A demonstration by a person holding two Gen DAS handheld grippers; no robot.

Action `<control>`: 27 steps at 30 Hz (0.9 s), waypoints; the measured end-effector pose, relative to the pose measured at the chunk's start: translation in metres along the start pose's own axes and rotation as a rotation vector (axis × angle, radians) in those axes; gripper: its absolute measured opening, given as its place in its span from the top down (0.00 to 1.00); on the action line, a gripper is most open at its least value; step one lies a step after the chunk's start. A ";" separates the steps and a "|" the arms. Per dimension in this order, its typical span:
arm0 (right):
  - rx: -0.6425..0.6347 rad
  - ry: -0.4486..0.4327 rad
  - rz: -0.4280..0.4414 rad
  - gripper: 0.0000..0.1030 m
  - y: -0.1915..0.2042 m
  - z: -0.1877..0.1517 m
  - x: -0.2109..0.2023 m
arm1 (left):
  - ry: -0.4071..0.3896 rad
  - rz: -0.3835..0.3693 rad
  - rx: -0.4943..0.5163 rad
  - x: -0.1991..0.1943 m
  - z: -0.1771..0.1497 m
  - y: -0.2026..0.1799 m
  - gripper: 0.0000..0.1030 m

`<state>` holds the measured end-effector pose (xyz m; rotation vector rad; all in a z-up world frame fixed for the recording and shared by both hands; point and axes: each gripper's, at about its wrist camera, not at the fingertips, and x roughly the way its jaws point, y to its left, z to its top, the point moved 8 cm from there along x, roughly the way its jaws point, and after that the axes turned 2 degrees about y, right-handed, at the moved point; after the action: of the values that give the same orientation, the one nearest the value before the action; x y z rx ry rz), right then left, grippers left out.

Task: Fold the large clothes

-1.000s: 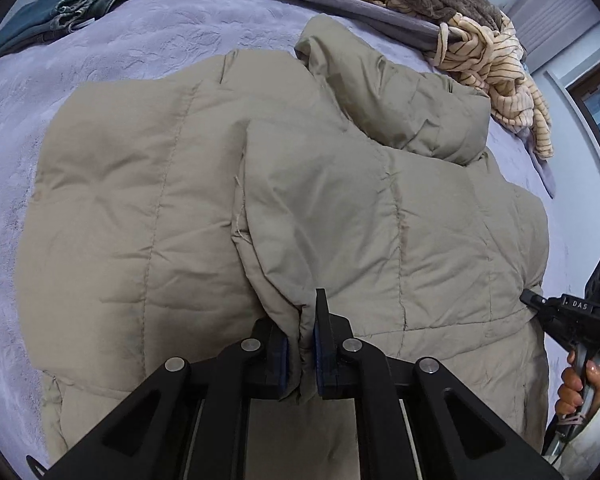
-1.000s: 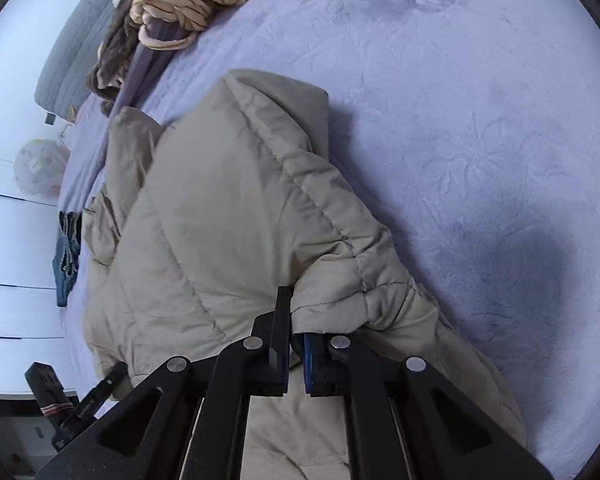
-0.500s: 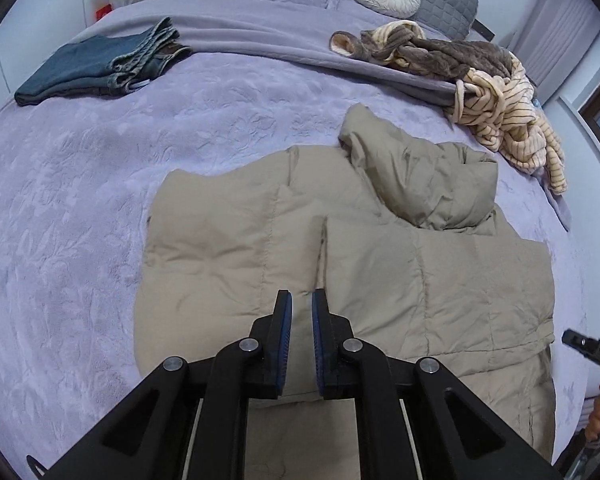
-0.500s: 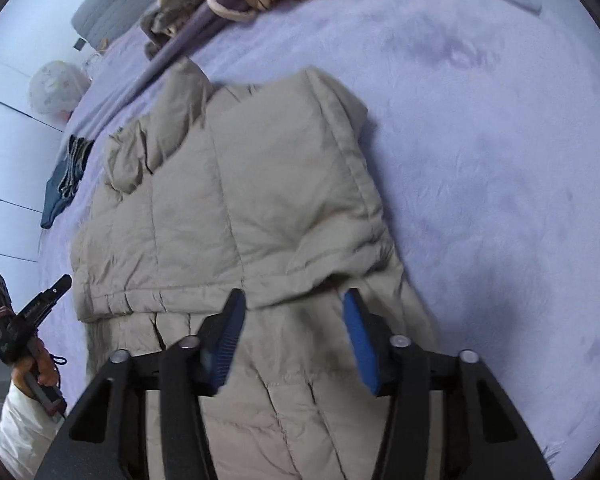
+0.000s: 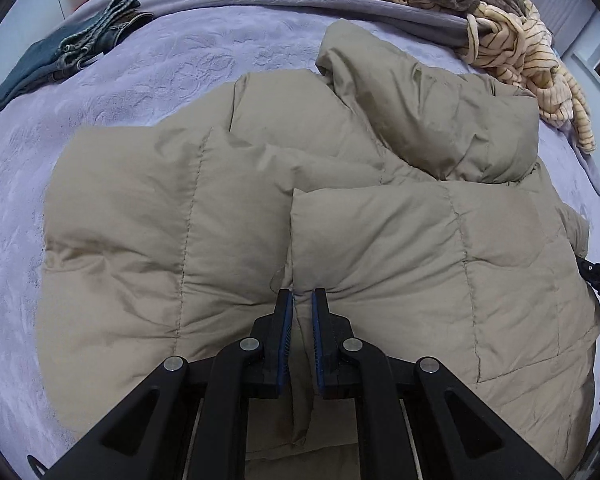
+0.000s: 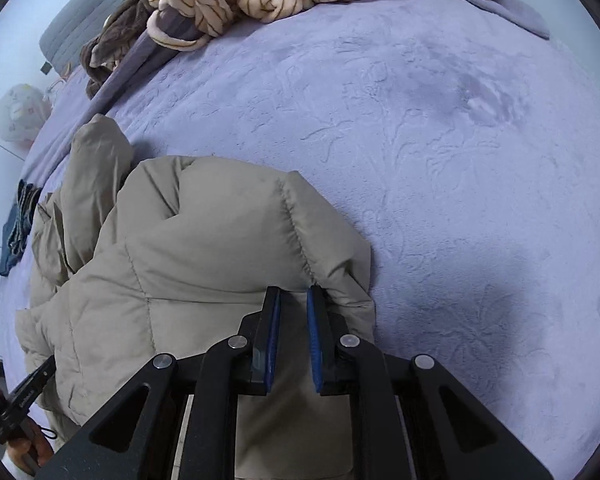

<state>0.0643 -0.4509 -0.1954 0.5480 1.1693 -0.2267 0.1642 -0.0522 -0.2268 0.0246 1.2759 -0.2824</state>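
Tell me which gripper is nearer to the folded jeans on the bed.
Left. The left gripper sits at the puffer jacket middle edge, with the jeans beyond the jacket's left side. The right gripper is at the jacket's opposite side, jeans far across it.

Khaki quilted puffer jacket (image 5: 340, 240) on lavender embossed bedspread (image 6: 440, 160); cream striped robe (image 5: 532, 64) at one o'clock, dark-blue jeans (image 5: 60, 56) at ten.

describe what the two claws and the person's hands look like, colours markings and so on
Both claws are matte black, built from angular struts with triangular cutouts and round silver pivot bolts. The left claw and right claw each have two flat fingers lined with blue ribbed pads. White lettering marks the black body of the right claw seen in the left view. The hand holding the left claw is bare, above a white sleeve.
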 end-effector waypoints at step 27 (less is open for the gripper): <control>0.110 0.129 0.015 0.23 -0.036 -0.120 -0.100 | 0.043 0.128 0.045 -0.088 -0.073 0.011 0.88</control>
<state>-0.0873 -0.4306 -0.1480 0.6755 1.2829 -0.2463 0.0752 -0.0117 -0.1669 0.1512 1.3041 -0.2009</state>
